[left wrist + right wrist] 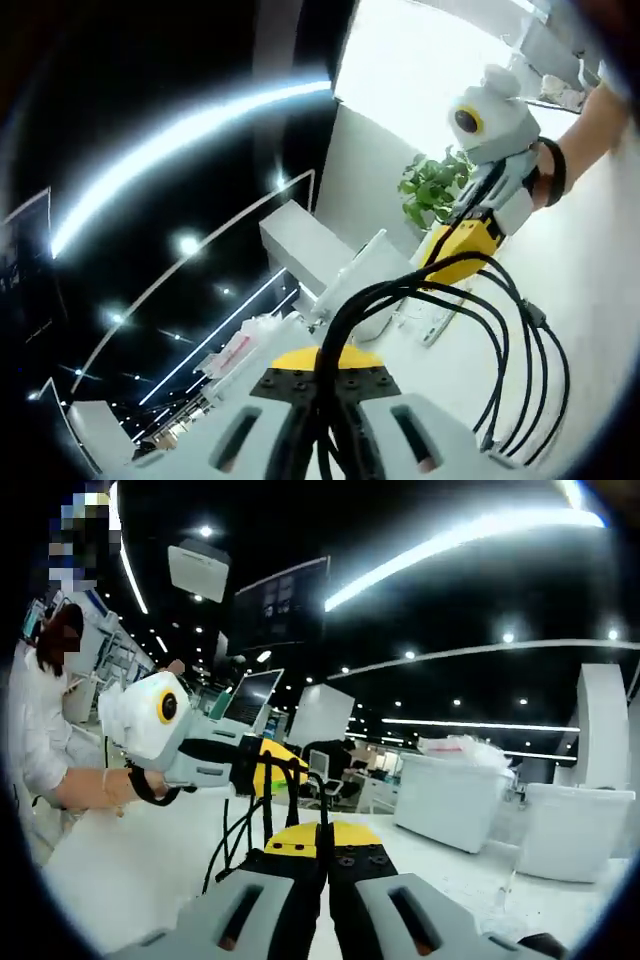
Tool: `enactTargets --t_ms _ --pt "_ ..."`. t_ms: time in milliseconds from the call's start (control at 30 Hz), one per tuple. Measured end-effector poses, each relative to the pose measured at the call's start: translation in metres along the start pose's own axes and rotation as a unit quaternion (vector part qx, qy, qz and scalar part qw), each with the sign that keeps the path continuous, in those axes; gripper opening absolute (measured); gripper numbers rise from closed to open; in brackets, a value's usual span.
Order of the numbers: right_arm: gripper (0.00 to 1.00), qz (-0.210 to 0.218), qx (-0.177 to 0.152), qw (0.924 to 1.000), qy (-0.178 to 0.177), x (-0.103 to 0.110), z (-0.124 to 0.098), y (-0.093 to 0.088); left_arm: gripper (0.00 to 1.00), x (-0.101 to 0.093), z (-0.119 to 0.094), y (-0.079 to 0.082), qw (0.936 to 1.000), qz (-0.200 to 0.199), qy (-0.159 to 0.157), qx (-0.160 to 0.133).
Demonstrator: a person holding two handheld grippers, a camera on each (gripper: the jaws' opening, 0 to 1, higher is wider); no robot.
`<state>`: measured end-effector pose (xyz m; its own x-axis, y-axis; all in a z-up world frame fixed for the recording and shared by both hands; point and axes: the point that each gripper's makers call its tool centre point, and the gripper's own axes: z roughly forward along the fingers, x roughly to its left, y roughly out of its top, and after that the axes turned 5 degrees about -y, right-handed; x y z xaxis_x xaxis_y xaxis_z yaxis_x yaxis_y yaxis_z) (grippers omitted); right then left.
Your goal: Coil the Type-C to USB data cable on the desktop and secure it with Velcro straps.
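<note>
A black data cable (520, 360), gathered into several loops, hangs in the air between the two grippers above the white desktop (590, 290). Its strands run down between the jaws of my left gripper (322, 400), which is shut on the bundle. The loops' far end reaches my right gripper (462, 235), white and yellow, held by a hand at the upper right. In the right gripper view, my right gripper (326, 865) is shut on a thin cable strand. There the left gripper (262, 765) comes in from the left with cable loops (232, 835) hanging under it.
A green potted plant (432, 185) stands at the desk's far side, and a small white item (437, 325) lies on the desk. White cabinets (455, 790) stand to the right. A person in a white sleeve (40, 730) is at the left.
</note>
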<state>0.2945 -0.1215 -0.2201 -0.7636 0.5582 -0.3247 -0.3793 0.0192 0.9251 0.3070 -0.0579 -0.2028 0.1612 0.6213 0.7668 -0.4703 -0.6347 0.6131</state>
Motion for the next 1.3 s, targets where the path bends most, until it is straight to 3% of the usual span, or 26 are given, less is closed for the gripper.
enactTargets --t_ms 200,433,567,600,767,833,900,967,1000,1167,1233,1300 --pt "0.01 0.008 -0.007 0.9998 0.015 0.005 -0.002 0.002 0.06 0.000 0.003 0.001 0.9996 0.021 0.013 -0.014" --pt "0.01 0.008 -0.012 0.9994 0.032 0.008 -0.004 0.006 0.09 0.002 0.004 -0.002 0.9991 0.033 0.025 -0.007" --pt "0.01 0.024 -0.022 0.9965 0.076 0.022 -0.008 0.011 0.10 0.004 0.004 -0.004 0.9995 0.021 0.023 -0.006" --pt "0.01 0.045 -0.025 0.9937 0.099 0.027 -0.011 0.014 0.10 0.003 0.004 -0.005 0.9996 0.017 0.020 -0.007" --pt "0.03 0.066 -0.014 0.9956 0.065 0.011 -0.007 0.005 0.07 -0.002 0.007 -0.013 0.9997 -0.018 -0.009 0.014" --pt "0.11 0.095 -0.016 0.9942 0.049 0.003 -0.007 0.007 0.06 0.002 0.007 -0.020 0.9992 -0.015 -0.005 0.038" --pt "0.26 0.127 -0.031 0.9894 0.062 0.004 -0.010 0.024 0.06 0.004 0.007 -0.021 0.9991 -0.007 0.000 0.042" --pt "0.32 0.120 -0.037 0.9897 0.068 0.009 -0.010 0.032 0.06 0.004 0.006 -0.022 0.9988 0.009 -0.001 0.049" --pt "0.33 0.090 -0.031 0.9927 0.074 0.016 -0.008 0.031 0.06 0.003 0.006 -0.021 0.9988 0.010 -0.003 0.049" --pt "0.33 0.006 0.040 0.9978 0.053 0.024 0.007 -0.005 0.07 -0.003 0.005 -0.010 0.9988 0.016 -0.015 0.044" --pt "0.24 -0.008 0.041 0.9984 0.039 0.022 0.010 -0.009 0.07 -0.009 0.003 -0.003 0.9987 0.024 -0.026 0.035" --pt "0.12 0.029 0.042 0.9976 0.047 0.021 0.009 -0.008 0.07 -0.010 0.002 0.002 0.9983 0.038 -0.032 0.030"
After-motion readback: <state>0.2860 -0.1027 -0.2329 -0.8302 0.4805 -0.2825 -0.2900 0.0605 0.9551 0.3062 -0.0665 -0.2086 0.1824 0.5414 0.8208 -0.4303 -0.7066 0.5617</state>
